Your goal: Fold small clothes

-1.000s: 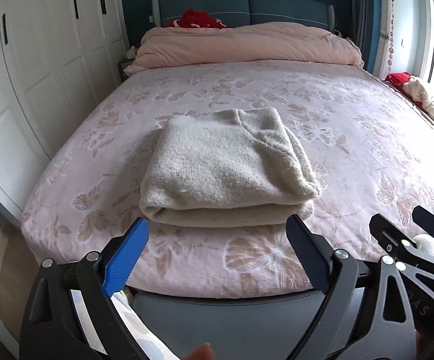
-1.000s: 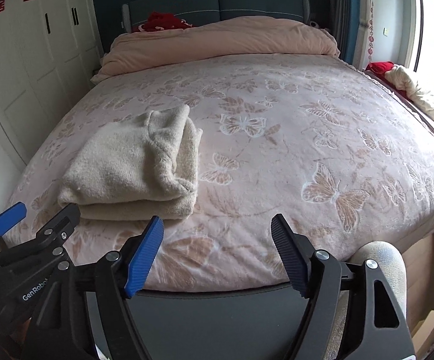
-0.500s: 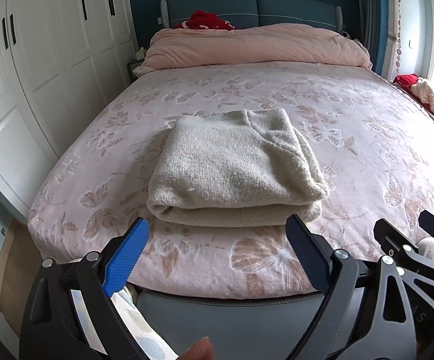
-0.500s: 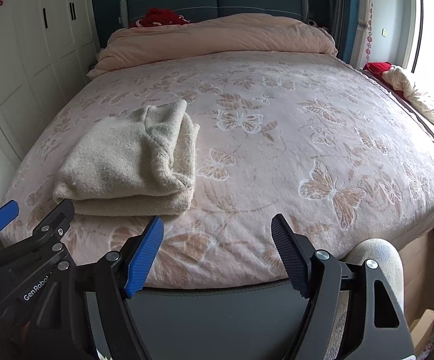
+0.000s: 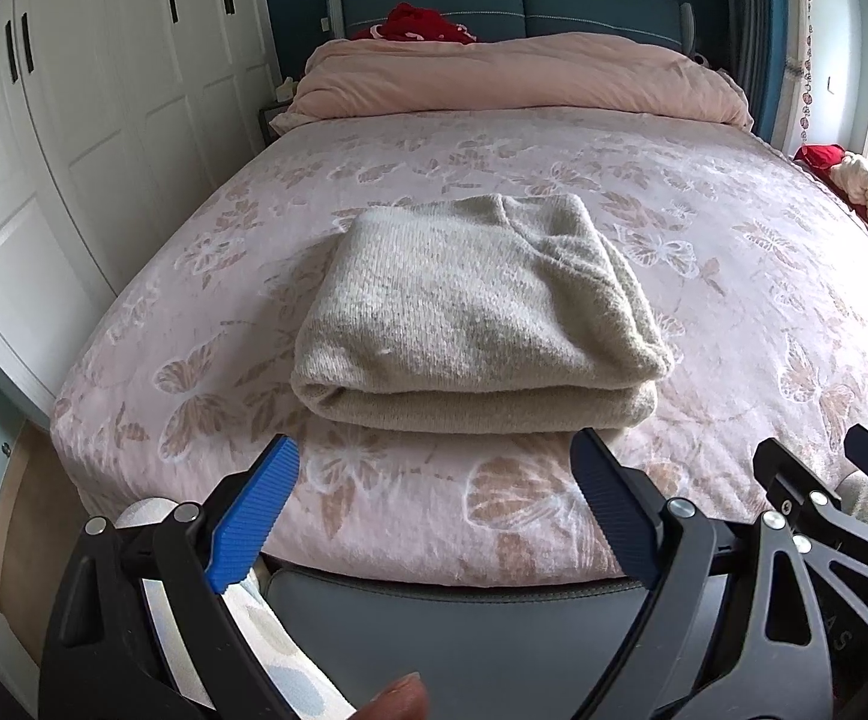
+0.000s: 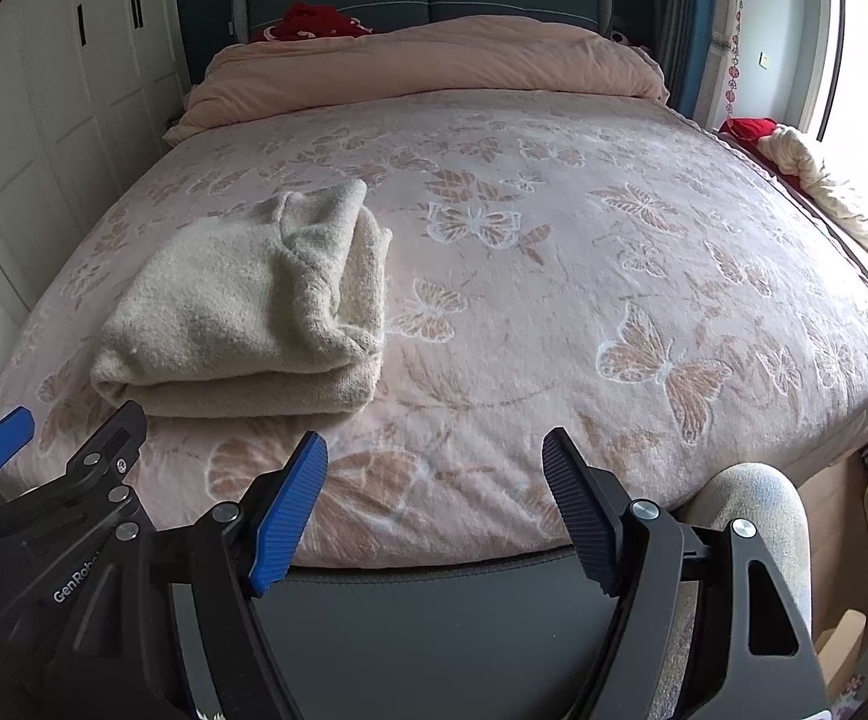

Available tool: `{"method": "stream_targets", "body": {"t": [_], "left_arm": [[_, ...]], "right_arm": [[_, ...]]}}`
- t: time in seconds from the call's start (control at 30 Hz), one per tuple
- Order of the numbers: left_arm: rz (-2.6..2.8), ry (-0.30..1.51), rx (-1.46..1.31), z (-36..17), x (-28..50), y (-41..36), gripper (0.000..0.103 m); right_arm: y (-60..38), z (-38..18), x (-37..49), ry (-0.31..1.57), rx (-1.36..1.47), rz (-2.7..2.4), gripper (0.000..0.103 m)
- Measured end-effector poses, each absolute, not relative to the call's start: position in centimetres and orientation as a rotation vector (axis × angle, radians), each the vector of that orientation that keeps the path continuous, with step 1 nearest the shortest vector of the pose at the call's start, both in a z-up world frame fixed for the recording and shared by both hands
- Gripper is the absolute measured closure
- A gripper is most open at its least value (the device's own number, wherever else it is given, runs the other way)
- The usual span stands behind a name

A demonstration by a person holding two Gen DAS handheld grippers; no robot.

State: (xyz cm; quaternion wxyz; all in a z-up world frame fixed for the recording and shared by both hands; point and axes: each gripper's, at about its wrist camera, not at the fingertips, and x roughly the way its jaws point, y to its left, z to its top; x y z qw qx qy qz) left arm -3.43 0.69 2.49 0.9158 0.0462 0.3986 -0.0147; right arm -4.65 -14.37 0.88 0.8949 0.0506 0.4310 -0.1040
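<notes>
- The cream knitted sweater sits as a folded bundle on the bed, near the foot edge and toward the left half of the mattress.
- Left tongs are spread wide with nothing between them, poised just short of the bundle's near fold, over the foot of the bed.
- Right tongs are spread apart too, holding nothing, out over bare butterfly-print cover to the right of the sweater.
- In the right view the layers show at the bundle's right end: a rounded top flap over thicker layers, edges roughly stacked.
- By the look of it the folding is essentially done; the bundle is compact and squared off.
- Handling call: this is a soft, fuzzy, thick knit. Light for its bulk, no stiffness at all, and it will sag and open up if lifted by one corner.
- It should not be slippery; the ribbed pads ought to bite the wool well, though loose yarn could snag.
- Best hold, in my view: pinch the full stack at the near folded edge, one pair of tongs toward each end, so all the layers travel together.
- Risk: grabbing only the top flap would peel the fold open.
- The plush cover beneath is soft as well, so a deep pinch may catch the bedding along with the sweater.
- Far end: a pink duvet heaped against the headboard, well clear.
</notes>
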Motion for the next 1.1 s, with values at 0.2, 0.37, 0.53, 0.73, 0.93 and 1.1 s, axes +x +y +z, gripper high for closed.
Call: {"method": "stream_targets", "body": {"t": [0.2, 0.37, 0.53, 0.73, 0.93, 1.1], "left_arm": [[-0.031, 0.826, 0.096, 2.18, -3.46, 0.57, 0.014], [-0.033, 0.826, 0.097, 2.14, -3.52, 0.49, 0.016], [-0.032, 0.825, 0.107, 2.14, -3.53, 0.32, 0.017], [-0.039, 0.832, 0.108, 2.08, -3.37, 0.27, 0.019], [-0.044, 0.837, 0.11, 2.03, -3.35, 0.16, 0.02], [-0.045, 0.847, 0.104, 1.87, -3.23, 0.12, 0.02]], "right_arm": [[-14.4, 0.55, -4.62, 0.905, 0.107, -0.221, 0.031], [-14.4, 0.48, -4.65, 0.905, 0.106, -0.226, 0.031], [-14.16, 0.39, -4.62, 0.907, 0.106, -0.236, 0.031], [-14.1, 0.34, -4.61, 0.909, 0.105, -0.24, 0.031], [-14.08, 0.32, -4.59, 0.91, 0.105, -0.242, 0.031], [-14.13, 0.27, -4.59, 0.912, 0.104, -0.241, 0.031]]}}
